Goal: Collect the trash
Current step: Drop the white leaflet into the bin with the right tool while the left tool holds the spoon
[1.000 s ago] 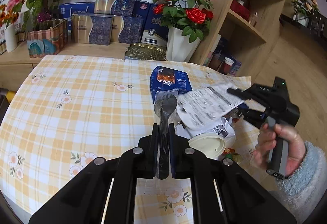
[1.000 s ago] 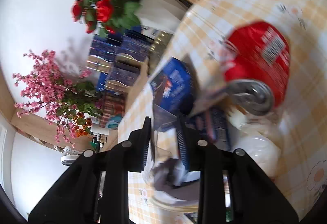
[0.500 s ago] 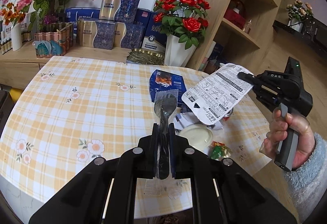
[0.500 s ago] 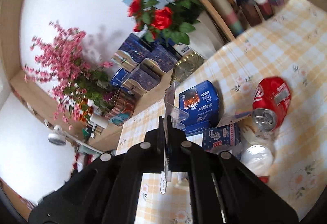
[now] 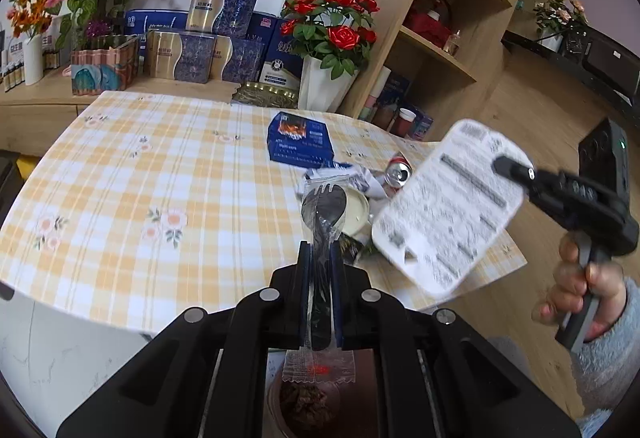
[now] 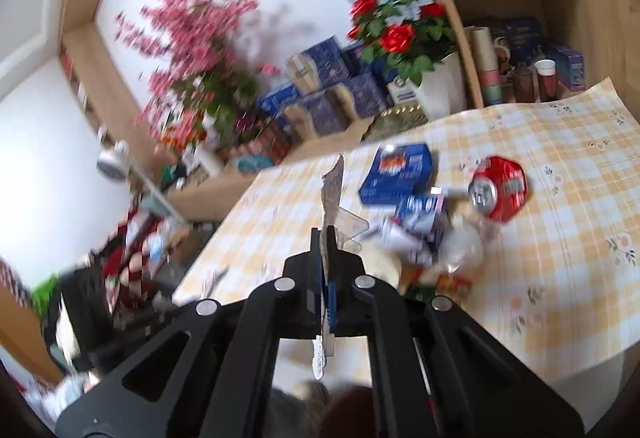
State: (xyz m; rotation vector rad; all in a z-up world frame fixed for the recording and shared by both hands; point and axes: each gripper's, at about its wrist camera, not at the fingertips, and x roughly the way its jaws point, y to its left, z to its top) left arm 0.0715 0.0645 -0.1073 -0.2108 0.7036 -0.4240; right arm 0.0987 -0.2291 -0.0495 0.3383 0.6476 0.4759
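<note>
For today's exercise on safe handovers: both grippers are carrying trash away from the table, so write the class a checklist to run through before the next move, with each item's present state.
1. Left gripper shut on the wrapped plastic fork: ok.
2. Right gripper shut on the printed package lid: ok.
3. Lid held clear of the table: ok.
4. Trash bin in view for the drop: cannot tell.
5. Table cleared: not ok; the crushed red can, blue box and white round lid remain.
</note>
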